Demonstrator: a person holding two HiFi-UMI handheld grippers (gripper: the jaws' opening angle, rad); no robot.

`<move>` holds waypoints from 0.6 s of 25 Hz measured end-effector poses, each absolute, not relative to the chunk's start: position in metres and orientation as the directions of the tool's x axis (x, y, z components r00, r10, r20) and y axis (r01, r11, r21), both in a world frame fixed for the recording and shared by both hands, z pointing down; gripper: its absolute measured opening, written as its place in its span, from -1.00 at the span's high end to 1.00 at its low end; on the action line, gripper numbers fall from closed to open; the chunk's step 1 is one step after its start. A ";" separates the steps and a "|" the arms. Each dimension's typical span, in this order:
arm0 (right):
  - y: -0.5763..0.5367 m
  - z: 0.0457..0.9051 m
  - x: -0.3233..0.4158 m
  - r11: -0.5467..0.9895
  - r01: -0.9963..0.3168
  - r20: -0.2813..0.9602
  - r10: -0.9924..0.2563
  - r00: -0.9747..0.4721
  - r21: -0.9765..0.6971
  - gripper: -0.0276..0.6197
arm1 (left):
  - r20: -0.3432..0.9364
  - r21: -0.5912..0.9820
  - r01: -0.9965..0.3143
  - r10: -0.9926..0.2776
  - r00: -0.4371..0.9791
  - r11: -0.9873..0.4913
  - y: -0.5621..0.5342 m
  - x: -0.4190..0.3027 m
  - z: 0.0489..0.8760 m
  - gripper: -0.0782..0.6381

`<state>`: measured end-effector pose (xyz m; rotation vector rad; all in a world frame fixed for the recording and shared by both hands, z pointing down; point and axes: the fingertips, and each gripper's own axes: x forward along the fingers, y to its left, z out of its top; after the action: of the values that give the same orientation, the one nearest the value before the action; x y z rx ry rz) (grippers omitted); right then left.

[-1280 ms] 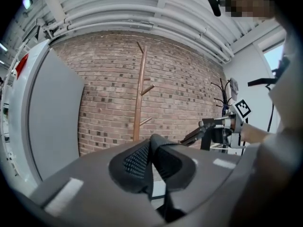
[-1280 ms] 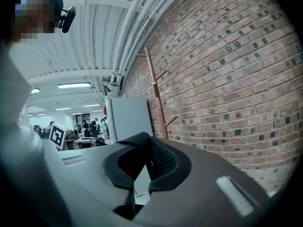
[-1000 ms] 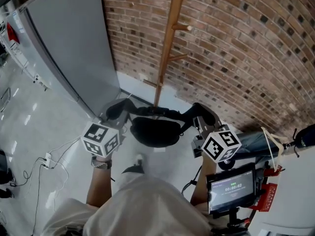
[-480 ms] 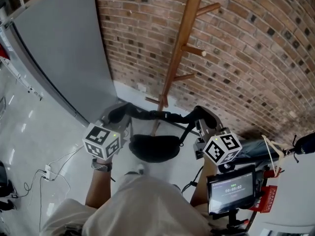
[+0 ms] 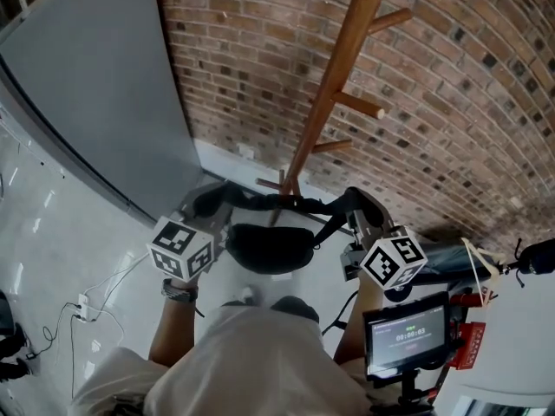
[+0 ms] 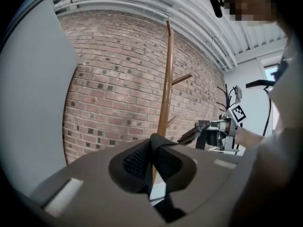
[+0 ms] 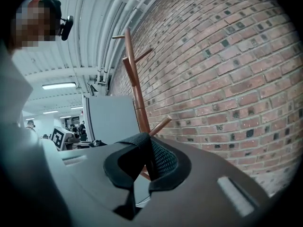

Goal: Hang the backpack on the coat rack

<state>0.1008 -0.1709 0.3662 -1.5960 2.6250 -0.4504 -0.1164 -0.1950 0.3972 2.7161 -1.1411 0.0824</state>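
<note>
A black backpack hangs between my two grippers by its shoulder straps. The left gripper is shut on one padded mesh strap; the right gripper is shut on the other strap. Both hold the bag just in front of the wooden coat rack, near the foot of its pole. Bare pegs stick out higher up the pole. From the left gripper view the rack rises straight ahead; in the right gripper view the rack stands just left of the strap.
A brick wall stands behind the rack. A grey panel closes off the left side. Cables lie on the pale floor at left. A small screen on a stand and a dark bag sit at right.
Both grippers have carried the backpack closer to the coat rack. The pole and its pegs now look larger and nearer in the head view. Both grips are unchanged.
</note>
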 end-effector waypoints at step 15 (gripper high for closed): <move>-0.214 0.412 0.115 0.461 -0.822 0.206 -0.815 -0.541 -0.336 0.90 | 0.205 0.194 -0.777 -0.749 0.630 -0.599 -0.226 -0.106 0.429 0.77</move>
<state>0.1152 -0.2142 0.4118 -1.5123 2.6982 -0.6339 -0.1055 -0.2265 0.4286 2.5896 -1.2395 0.1482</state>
